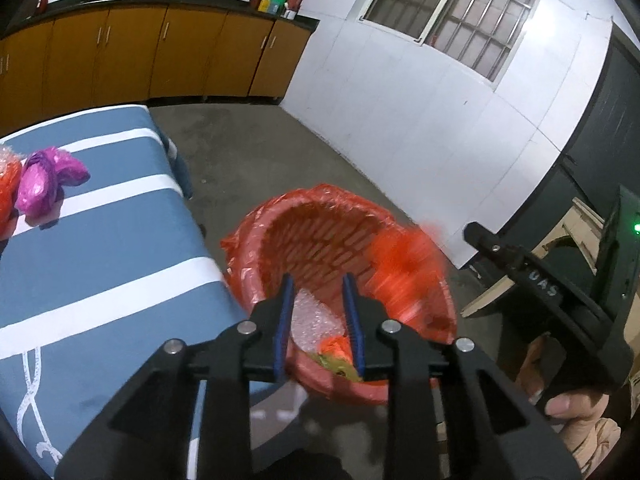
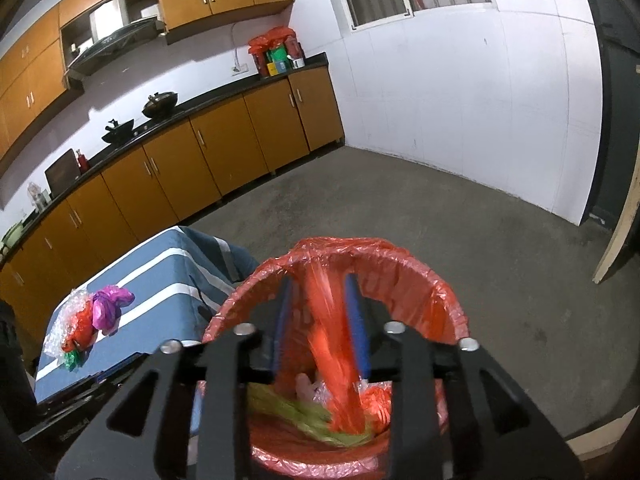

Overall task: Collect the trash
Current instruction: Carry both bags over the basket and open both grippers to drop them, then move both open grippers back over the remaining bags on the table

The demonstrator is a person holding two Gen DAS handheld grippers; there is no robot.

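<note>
Two tongs hang over one red-lined bin (image 2: pixel 400 276), which stands on the floor just beside the corner of the blue striped desk (image 1: pixel 100 240). The right tongs (image 2: pixel 320 320) sit directly above the bin's mouth, their blue pads spread apart, and a blurred orange plastic scrap (image 2: pixel 332 352) streaks down between them into the bin, touching neither pad that I can make out. Under it, inside the bin, lie green scraps (image 2: pixel 304 416), clear wrap and more orange plastic. The left tongs (image 1: pixel 320 320) are also released, with nothing between the pads; they hover over the near rim of the bin (image 1: pixel 320 236), and through the gap shows a sheet of bubble wrap (image 1: pixel 312 320) resting at the bin's bottom. The same orange scrap (image 1: pixel 404 272) appears as a blur over the bin's right side. Beyond the bin, on the desk, a purple wrapper (image 1: pixel 48 180) lies touching a clump of orange and clear plastic (image 2: pixel 74 324). Farther off, behind the desk, runs a row of orange cabinets (image 2: pixel 208 156).
</note>
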